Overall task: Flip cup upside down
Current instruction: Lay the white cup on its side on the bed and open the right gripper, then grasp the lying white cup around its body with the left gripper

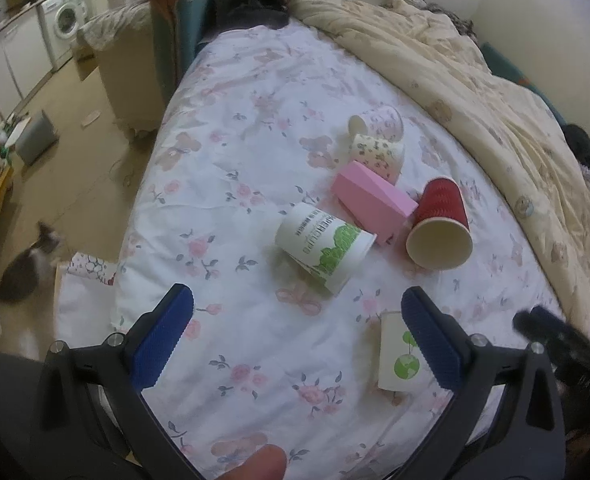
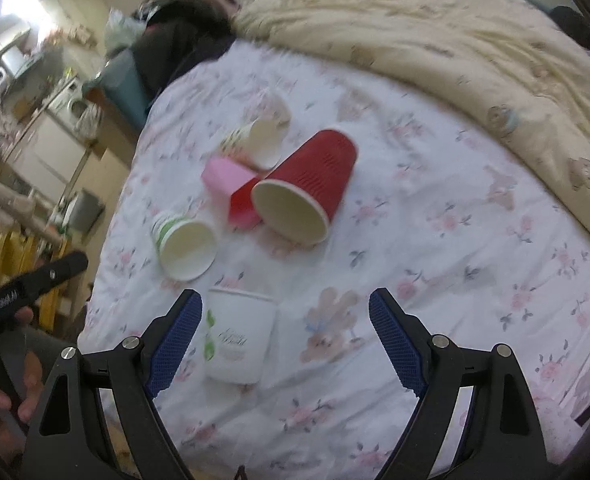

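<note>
Two claws, my left claw (image 1: 297,330) and right claw (image 2: 285,338), gape released | ribbed red paper cup (image 2: 309,184) lies sideways, tapered, mouth toward me | floral bed (image 2: 435,264) sheet rumpled

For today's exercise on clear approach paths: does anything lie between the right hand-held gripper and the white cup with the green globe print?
Nothing visible does. The white cup stands on the bedsheet just ahead of the open right hand-held gripper, close to its left finger. The red cup and pink box lie farther back.
</note>
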The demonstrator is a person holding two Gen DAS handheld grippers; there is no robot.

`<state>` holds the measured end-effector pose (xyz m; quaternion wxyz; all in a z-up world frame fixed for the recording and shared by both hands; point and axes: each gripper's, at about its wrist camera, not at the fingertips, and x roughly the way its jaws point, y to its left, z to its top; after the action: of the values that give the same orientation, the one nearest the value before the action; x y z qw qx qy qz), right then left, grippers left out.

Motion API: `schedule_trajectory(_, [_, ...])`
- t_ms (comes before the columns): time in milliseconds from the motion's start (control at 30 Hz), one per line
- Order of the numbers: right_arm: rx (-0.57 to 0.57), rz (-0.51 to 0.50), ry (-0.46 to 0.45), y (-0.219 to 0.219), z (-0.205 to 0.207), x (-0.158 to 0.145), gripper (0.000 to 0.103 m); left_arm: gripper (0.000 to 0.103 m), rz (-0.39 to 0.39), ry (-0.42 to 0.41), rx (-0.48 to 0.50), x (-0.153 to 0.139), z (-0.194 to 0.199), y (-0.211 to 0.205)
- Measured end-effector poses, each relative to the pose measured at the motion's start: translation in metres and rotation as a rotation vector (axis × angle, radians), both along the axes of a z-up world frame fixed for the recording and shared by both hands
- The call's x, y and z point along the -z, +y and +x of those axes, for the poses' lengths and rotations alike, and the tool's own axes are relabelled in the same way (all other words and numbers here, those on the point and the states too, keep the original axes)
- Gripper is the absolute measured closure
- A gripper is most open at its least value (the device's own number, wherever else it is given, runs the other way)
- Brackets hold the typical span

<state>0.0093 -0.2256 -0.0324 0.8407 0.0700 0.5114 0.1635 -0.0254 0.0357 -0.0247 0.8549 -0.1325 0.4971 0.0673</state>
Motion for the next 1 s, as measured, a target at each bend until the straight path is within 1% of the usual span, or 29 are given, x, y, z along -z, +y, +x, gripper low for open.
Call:
schedule_trajectory(67, [0.014,0.017,-0.029,-0.004,0.001,-0.006,0.015,0.0,0.012,0.004,0.018,0.002,0.0,-0.006])
schedule_trajectory(133, [0.037,0.01,-0.047,-0.009,0.001,-0.01,0.015,0.0,0.017,0.019,0.038,0.006,0.001,-0.013])
schedule_trajectory(267, [0.095,0.021,-0.042,-0.025,0.002,-0.01,0.015,0.001,0.005,0.061,0.075,0.017,0.001,-0.025])
schedule_trajectory(333, [0.122,0.022,-0.045,-0.034,0.001,-0.012,0.015,0.001,-0.034,0.119,0.097,0.03,0.003,-0.037])
schedule_trajectory(433, [0.151,0.04,-0.04,-0.046,0.0,-0.014,0.015,0.003,-0.068,0.192,0.137,0.047,0.005,-0.059])
schedule_trajectory(500, [0.166,0.049,-0.036,-0.051,0.0,-0.015,0.015,0.01,-0.087,0.24,0.178,0.061,0.007,-0.08])
schedule_trajectory(567, [0.174,0.059,-0.033,-0.056,0.0,-0.015,0.015,0.01,-0.091,0.269,0.21,0.071,0.007,-0.097])
schedule_trajectory(633, [0.179,0.067,-0.029,-0.06,0.0,-0.015,0.015,0.012,-0.072,0.289,0.238,0.08,0.008,-0.114])
schedule_trajectory(733, [0.186,0.088,-0.016,-0.064,0.0,-0.015,0.015,0.019,-0.049,0.312,0.253,0.091,0.01,-0.128])
schedule_trajectory(767, [0.188,0.094,-0.012,-0.065,0.0,-0.015,0.015,0.025,-0.045,0.316,0.254,0.094,0.012,-0.13])
schedule_trajectory(800, [0.187,0.099,-0.007,-0.066,0.0,-0.014,0.015,0.034,-0.043,0.321,0.258,0.096,0.013,-0.132])
schedule_trajectory(867, [0.184,0.101,-0.002,-0.065,0.0,-0.014,0.015,0.04,-0.042,0.336,0.273,0.1,0.017,-0.132])
schedule_trajectory(933, [0.175,0.098,-0.002,-0.064,0.0,-0.014,0.015,0.051,-0.027,0.335,0.277,0.1,0.018,-0.131])
schedule_trajectory(1000, [0.168,0.097,-0.004,-0.062,-0.001,-0.015,0.015,0.053,-0.042,0.317,0.284,0.095,0.019,-0.128])
